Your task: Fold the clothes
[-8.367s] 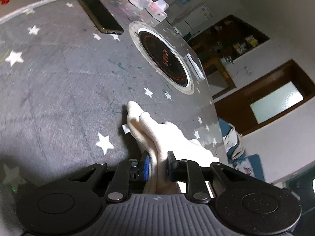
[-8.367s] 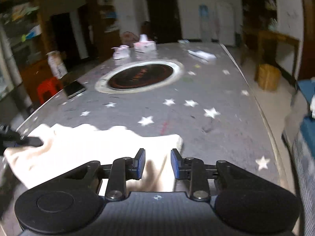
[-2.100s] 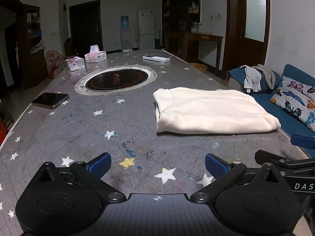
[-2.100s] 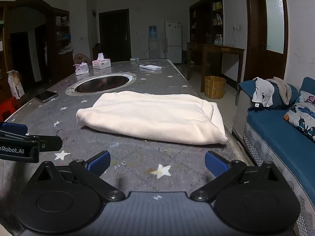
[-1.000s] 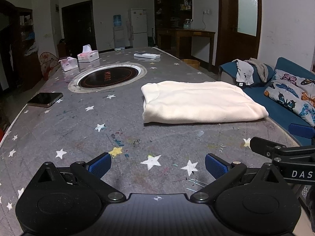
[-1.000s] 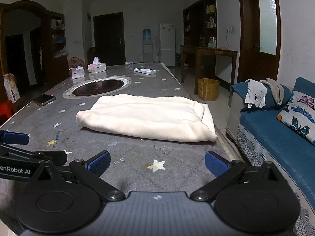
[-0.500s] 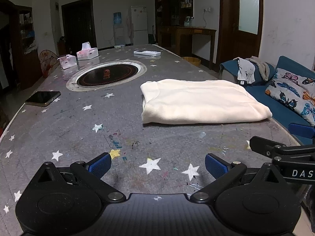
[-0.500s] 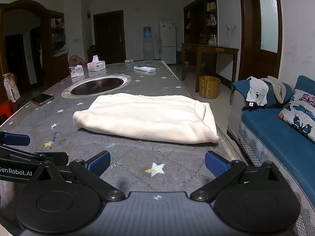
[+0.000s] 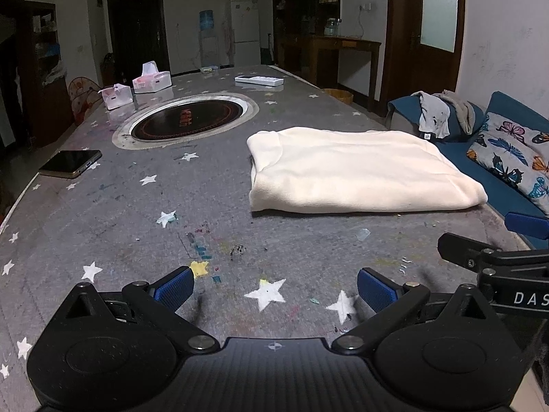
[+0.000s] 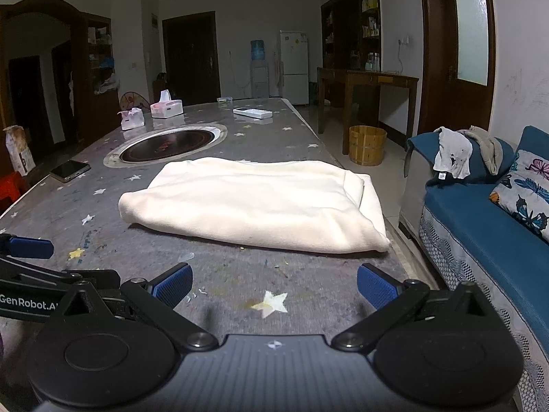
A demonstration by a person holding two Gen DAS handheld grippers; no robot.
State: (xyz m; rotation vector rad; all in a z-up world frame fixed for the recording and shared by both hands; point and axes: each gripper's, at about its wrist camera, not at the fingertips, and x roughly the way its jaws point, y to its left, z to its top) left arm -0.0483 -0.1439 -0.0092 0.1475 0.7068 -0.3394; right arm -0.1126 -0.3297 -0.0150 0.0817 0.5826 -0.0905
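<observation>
Both grippers now hang back, off the cream garment (image 9: 357,171), which lies folded at the tabletop's (image 9: 103,206) right edge. Left gripper (image 9: 274,290) and right gripper (image 10: 274,285) fingers wide, empty. Risk: overhanging edge slipping off if nudged.
</observation>
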